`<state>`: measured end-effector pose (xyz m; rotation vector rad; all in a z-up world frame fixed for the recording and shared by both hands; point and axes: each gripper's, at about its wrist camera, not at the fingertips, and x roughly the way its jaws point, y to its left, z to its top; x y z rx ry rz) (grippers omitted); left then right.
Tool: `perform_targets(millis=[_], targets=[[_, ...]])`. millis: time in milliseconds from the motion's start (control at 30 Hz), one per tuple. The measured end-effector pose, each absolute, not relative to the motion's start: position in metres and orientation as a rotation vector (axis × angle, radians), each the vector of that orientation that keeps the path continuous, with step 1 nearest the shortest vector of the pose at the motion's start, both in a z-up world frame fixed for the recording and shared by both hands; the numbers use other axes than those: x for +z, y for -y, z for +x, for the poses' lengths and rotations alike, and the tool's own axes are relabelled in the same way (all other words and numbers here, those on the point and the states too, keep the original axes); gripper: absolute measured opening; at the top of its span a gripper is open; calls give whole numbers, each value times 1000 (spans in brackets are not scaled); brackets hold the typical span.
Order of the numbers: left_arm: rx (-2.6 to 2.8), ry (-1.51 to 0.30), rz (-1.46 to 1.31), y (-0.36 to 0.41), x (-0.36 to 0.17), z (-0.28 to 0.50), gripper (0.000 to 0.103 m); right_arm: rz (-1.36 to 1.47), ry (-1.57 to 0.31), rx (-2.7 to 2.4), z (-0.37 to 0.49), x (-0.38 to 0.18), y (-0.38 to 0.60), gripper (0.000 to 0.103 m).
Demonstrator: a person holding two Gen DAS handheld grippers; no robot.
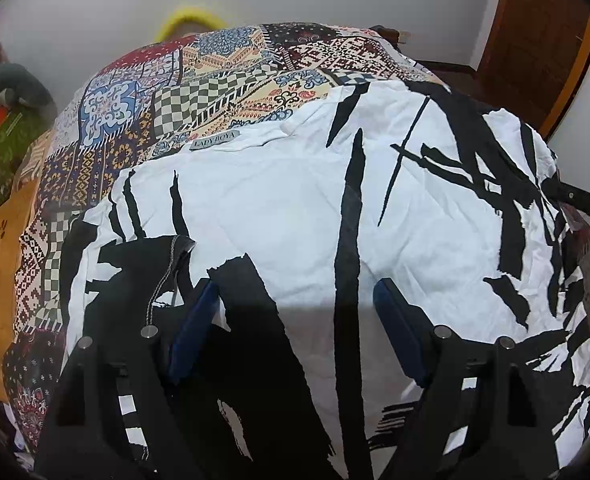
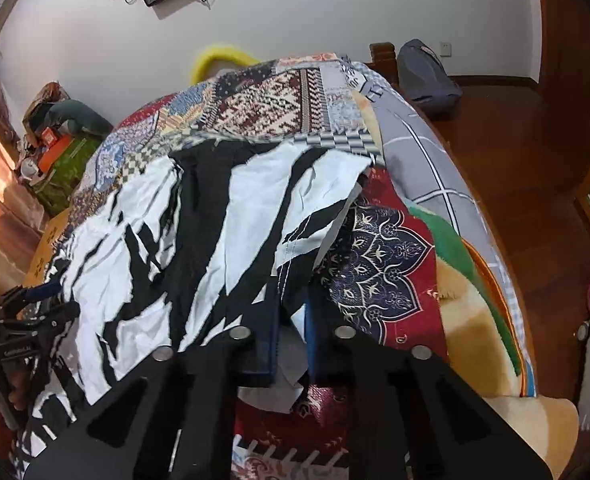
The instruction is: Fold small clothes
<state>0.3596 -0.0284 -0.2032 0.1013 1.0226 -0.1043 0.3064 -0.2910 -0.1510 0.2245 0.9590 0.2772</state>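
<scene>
A white garment with black brush-stroke print (image 1: 279,208) lies spread on a patchwork bedspread (image 1: 143,108); a "LADY BOYA" label shows at its neck. My left gripper (image 1: 299,304) hovers over the near part of the garment, jaws wide open, nothing between them. In the right wrist view the same garment (image 2: 215,232) lies to the left and ahead. My right gripper (image 2: 291,320) has its jaws close together on the garment's right edge, with cloth pinched between the blue pads. The left gripper (image 2: 35,300) shows at the far left of that view.
The bed carries a patchwork bedspread (image 2: 279,100), a red and navy patterned cloth (image 2: 379,264) and a grey checked sheet (image 2: 427,152). A wooden floor (image 2: 535,184) lies to the right, with a grey bag (image 2: 427,72) by the wall. Clutter (image 2: 55,128) stands at the left.
</scene>
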Motion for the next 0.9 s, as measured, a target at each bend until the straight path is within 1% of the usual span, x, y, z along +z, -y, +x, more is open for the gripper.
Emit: perform_targets(millis=[233, 367, 467, 633, 900], targets=[[-100, -946, 79, 16, -167, 344, 80, 177, -861, 331, 299, -102, 271, 4], [-85, -895, 69, 4, -143, 334, 80, 142, -806, 413, 297, -71, 237, 4], [-73, -861, 59, -7, -128, 323, 80, 98, -792, 483, 299, -60, 201, 4], [-47, -842, 45, -27, -116, 308, 80, 17, -844, 568, 305, -76, 144, 4], [-18, -894, 22, -48, -130, 298, 80, -90, -1045, 638, 301, -128, 93, 8]])
